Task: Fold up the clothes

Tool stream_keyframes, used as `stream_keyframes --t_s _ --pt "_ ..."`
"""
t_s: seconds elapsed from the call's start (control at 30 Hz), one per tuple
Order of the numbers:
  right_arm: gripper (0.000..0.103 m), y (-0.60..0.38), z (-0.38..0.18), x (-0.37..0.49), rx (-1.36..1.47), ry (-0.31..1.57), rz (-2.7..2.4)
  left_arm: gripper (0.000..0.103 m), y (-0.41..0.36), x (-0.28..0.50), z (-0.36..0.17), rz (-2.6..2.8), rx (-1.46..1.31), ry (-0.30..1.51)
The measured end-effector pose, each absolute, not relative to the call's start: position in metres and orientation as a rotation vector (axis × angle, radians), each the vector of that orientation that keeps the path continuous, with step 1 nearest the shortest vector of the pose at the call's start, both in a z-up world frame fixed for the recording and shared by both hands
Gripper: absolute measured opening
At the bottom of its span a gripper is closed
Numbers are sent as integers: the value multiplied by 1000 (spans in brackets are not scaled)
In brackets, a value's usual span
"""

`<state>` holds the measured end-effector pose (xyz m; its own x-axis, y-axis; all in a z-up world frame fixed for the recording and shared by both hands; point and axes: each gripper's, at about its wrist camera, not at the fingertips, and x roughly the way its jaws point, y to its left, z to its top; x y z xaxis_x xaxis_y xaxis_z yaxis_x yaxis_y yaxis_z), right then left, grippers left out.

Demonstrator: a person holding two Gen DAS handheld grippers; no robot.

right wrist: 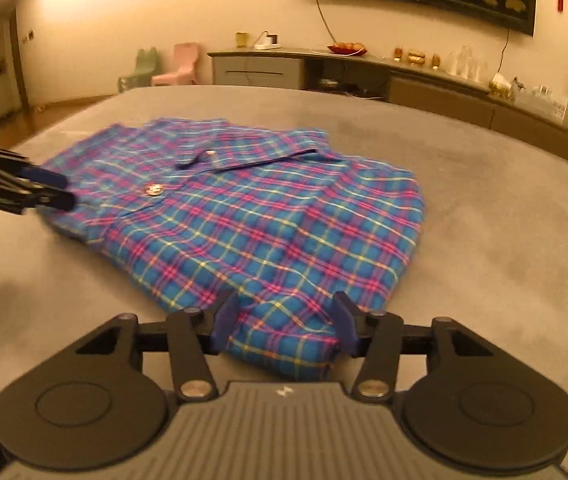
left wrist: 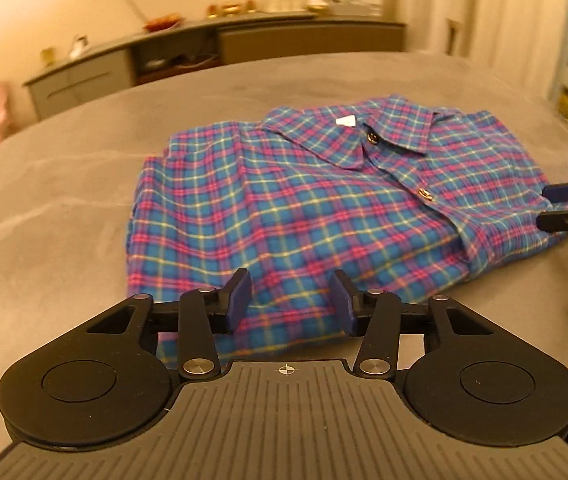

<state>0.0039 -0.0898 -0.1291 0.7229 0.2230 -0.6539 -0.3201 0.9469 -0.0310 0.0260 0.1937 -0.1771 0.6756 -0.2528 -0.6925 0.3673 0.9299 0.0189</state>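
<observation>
Plaid shirt (left wrist: 323,200): lying folded, collar up, on grey worktop (left wrist: 64,200). Left hand-held gripper (left wrist: 289,304) and right hand-held gripper (right wrist: 284,320): each standing open, fingers straddling a near shirt edge.

Warm dim amber indoor light, strong fisheye bending at edges, slight motion blur, background soft

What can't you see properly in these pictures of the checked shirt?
- Shirt sleeves and lower part: folded underneath in both views.
- Collar label: too small to read in the left wrist view.
- Right gripper: cut off by the left wrist view's right edge.
- Left gripper: blurred at the right wrist view's left edge.
- Sideboard items: small and blurred.
</observation>
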Motion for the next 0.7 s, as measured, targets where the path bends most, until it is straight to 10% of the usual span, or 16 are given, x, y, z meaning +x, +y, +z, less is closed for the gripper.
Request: stream_keyframes --t_s 0.27,0.7 --pt "59 -102 -142 112 -142 681 263 60 167 103 -191 -213 221 712" --pt "59 -178 -147 27 306 563 122 59 176 90 -163 -90 95 743"
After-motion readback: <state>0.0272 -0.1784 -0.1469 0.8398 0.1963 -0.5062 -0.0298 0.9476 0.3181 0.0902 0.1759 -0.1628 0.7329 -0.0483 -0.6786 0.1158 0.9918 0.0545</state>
